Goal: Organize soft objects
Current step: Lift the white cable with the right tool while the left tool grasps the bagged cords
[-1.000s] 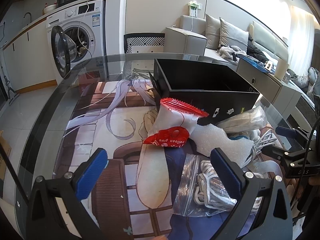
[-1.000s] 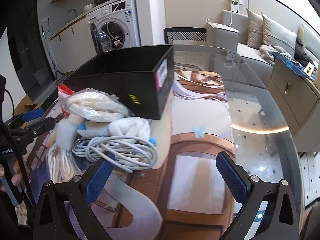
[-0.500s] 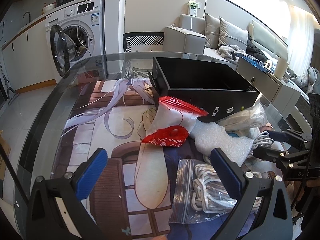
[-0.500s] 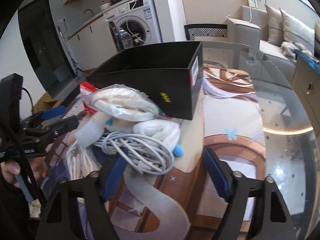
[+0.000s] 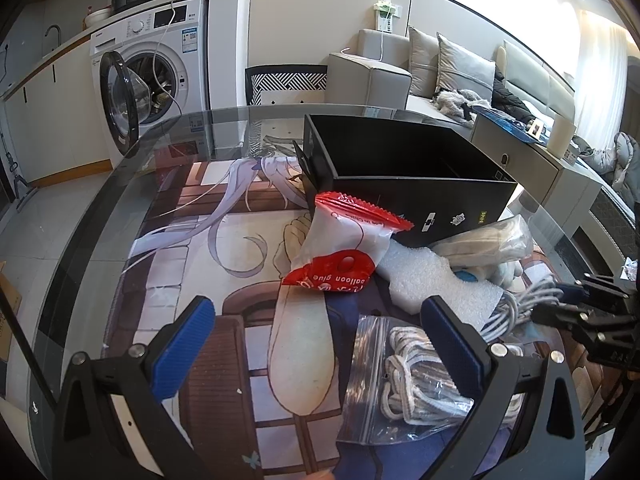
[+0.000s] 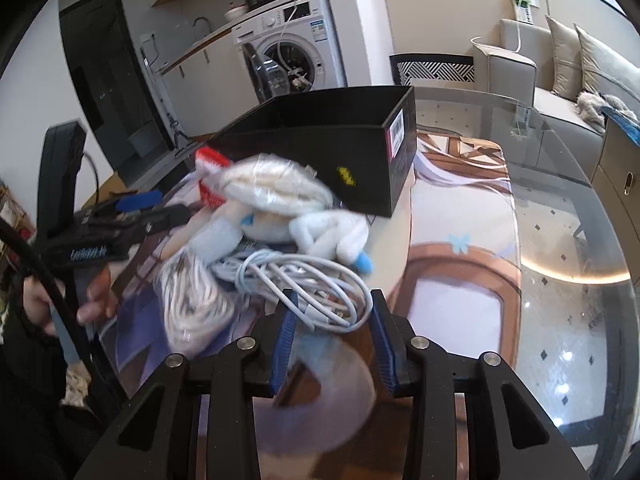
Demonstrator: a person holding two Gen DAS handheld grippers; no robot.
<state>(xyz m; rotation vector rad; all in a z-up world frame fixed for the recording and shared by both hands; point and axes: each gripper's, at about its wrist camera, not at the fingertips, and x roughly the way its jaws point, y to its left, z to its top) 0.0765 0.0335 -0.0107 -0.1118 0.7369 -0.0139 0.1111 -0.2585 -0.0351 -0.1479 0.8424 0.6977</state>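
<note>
My right gripper [image 6: 332,320] has just been closing its jaws, which now stand narrow around the near loops of the coiled white cable [image 6: 304,284], though I cannot tell whether the pads press on it. My left gripper [image 5: 320,344] hangs with its jaws wide and nothing between them, over the printed mat near the red-and-white balloon glue packet [image 5: 344,248] and the zip bag of white cord [image 5: 412,376]. The soft things lie heaped on the glass bench [image 6: 568,240] against the near wall of the black box [image 6: 340,148]: a white plush toy [image 6: 320,232], a bagged cream bundle [image 6: 272,192] and a white foam piece [image 5: 432,280].
</note>
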